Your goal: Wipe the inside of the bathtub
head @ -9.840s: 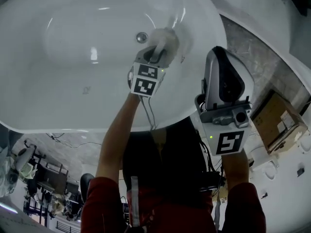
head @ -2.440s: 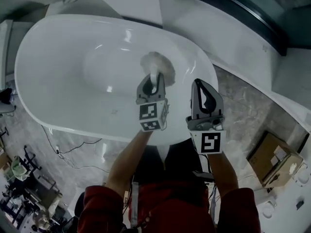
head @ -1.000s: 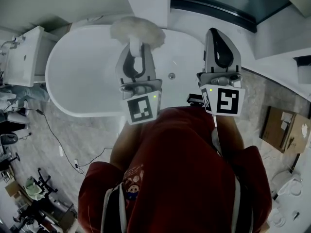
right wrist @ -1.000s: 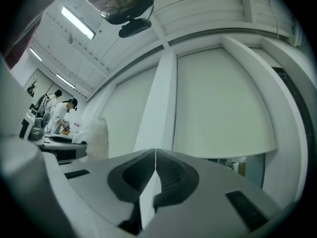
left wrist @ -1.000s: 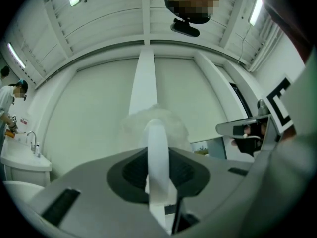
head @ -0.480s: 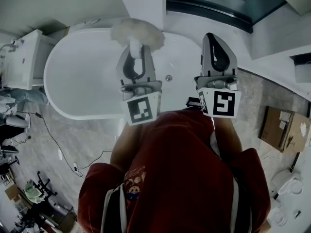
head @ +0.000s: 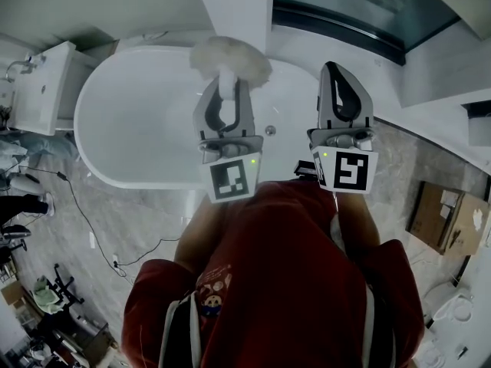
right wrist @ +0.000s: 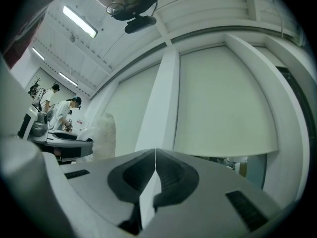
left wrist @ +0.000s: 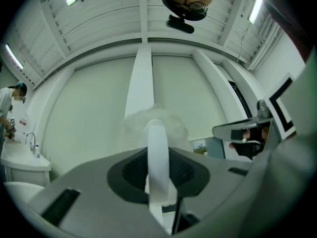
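The white oval bathtub (head: 96, 106) lies below me in the head view, its drain (head: 270, 130) near the right end. My left gripper (head: 227, 92) is held up above the tub, shut on the white handle of a fluffy white brush (head: 230, 57), whose head points away from me. In the left gripper view the handle (left wrist: 157, 150) stands between the jaws, with the fluffy head (left wrist: 154, 125) behind it. My right gripper (head: 338, 73) hovers beside it at the right, shut with nothing in it (right wrist: 155, 158). Both gripper views face walls and ceiling, so the tub is hidden there.
A white washbasin cabinet (head: 37, 83) stands left of the tub. A white pillar (head: 234, 6) and a dark window frame (head: 345, 23) are behind it. A cardboard box (head: 449, 219) sits at the right, and a cable (head: 77, 205) trails across the stone floor. People (right wrist: 64, 114) stand far off.
The brush was wiping inside the tub near the drain; both grippers have since lifted out and I stand farther back. In the last half second the left gripper drifted slightly right.
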The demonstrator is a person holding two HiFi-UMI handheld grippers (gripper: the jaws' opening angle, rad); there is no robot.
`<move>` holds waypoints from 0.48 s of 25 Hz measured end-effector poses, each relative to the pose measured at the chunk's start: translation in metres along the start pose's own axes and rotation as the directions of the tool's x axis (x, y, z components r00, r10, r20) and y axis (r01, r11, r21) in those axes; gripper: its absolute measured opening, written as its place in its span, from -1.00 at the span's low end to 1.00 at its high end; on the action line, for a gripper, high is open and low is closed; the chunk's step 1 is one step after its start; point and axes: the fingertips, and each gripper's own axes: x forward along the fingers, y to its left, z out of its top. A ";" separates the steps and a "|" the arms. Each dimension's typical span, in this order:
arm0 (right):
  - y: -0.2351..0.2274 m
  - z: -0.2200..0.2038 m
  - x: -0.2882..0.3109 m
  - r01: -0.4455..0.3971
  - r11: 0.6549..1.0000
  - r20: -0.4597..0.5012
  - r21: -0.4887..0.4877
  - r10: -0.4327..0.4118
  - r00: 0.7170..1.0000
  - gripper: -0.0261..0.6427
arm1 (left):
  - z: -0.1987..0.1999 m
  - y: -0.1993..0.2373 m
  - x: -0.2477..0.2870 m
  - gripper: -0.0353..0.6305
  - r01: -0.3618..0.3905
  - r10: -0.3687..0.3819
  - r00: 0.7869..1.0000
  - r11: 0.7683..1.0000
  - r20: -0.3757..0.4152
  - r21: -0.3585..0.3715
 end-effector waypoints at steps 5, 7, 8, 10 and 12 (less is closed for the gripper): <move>0.003 -0.002 0.008 -0.012 1.000 -0.001 -0.001 0.012 1.000 -0.89 | -0.001 0.007 0.004 -0.61 -0.010 0.010 1.000 1.000 -0.005 0.008; 0.003 -0.003 0.010 -0.017 1.000 -0.004 -0.003 0.017 1.000 -0.89 | -0.001 0.008 0.005 -0.61 -0.014 0.014 1.000 1.000 -0.006 0.008; 0.003 -0.003 0.011 -0.019 1.000 -0.005 -0.003 0.019 1.000 -0.89 | -0.002 0.007 0.006 -0.61 -0.014 0.014 1.000 1.000 -0.007 0.010; 0.001 -0.004 0.013 -0.020 1.000 -0.006 -0.004 0.020 1.000 -0.89 | -0.003 0.007 0.008 -0.61 -0.013 0.013 1.000 1.000 -0.011 0.016; 0.001 -0.006 0.016 -0.020 1.000 -0.008 -0.004 0.020 1.000 -0.89 | -0.005 0.008 0.010 -0.61 -0.013 0.013 1.000 1.000 -0.016 0.019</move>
